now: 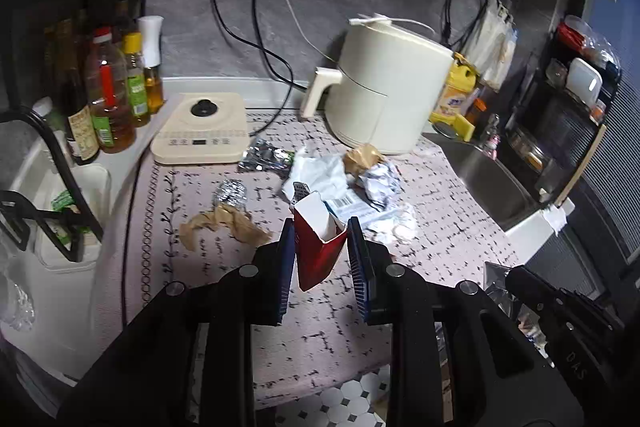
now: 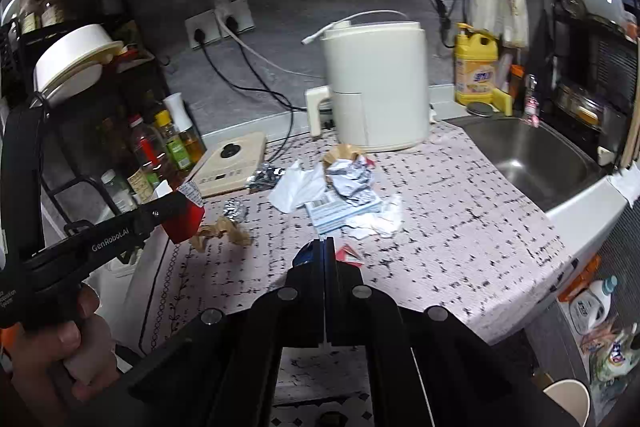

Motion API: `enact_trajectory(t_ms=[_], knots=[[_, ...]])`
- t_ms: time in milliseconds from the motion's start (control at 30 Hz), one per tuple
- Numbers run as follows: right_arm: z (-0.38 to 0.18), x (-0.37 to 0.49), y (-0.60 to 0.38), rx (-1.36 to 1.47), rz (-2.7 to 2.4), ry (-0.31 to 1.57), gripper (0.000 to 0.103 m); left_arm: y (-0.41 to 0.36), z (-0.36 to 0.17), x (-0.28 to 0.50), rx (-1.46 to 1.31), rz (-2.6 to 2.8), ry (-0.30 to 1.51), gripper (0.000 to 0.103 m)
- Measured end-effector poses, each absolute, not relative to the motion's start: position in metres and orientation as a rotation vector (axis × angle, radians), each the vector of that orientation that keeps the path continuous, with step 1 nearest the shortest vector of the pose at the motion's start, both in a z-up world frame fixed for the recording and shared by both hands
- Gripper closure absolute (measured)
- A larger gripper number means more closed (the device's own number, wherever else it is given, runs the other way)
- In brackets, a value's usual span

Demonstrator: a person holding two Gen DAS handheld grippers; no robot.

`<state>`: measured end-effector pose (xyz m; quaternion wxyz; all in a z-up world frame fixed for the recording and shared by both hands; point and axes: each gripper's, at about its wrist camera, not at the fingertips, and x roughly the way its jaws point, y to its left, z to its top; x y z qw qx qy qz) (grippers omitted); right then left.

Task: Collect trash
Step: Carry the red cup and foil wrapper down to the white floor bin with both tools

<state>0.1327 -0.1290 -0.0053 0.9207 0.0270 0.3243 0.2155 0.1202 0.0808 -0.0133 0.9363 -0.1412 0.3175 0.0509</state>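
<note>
My left gripper [image 1: 320, 251] is shut on a red and white carton [image 1: 318, 247] and holds it above the counter; it also shows in the right wrist view [image 2: 186, 215]. My right gripper [image 2: 325, 247] is shut, with a small red and blue scrap [image 2: 347, 254] at its tips; whether it is held I cannot tell. Trash lies on the patterned counter mat [image 2: 460, 227]: brown paper [image 1: 224, 225], crumpled foil [image 1: 230, 193], a silver wrapper [image 1: 266, 159], white tissue [image 1: 316, 173], crumpled printed paper [image 2: 350, 179] and a labelled packet [image 2: 336, 209].
A cream air fryer [image 1: 384, 87] stands behind the trash. An induction cooker [image 1: 200, 133] is at the left, with oil bottles [image 1: 112, 91] and a dish rack [image 1: 52, 211] beside it. A steel sink [image 2: 536, 155] is at the right, with yellow detergent [image 2: 476, 63].
</note>
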Motion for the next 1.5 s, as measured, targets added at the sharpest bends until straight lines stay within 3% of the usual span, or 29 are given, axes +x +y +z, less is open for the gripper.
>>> enact_trajectory(t_ms=[500,1033,1500], knots=[[-0.01,0.128,-0.205,0.125,0.171,0.667,0.102,0.004,-0.031,0.166,-0.221,-0.151,0.726,0.077],[-0.024,0.057,-0.341,0.243,-0.252,0.665,0.102,-0.166,-0.049,0.168,-0.067,-0.54,0.807,0.077],[-0.079,0.014,-0.443,0.339,-0.504,0.724,0.102,-0.292,-0.094,0.15,0.049,-0.72,0.898,0.077]])
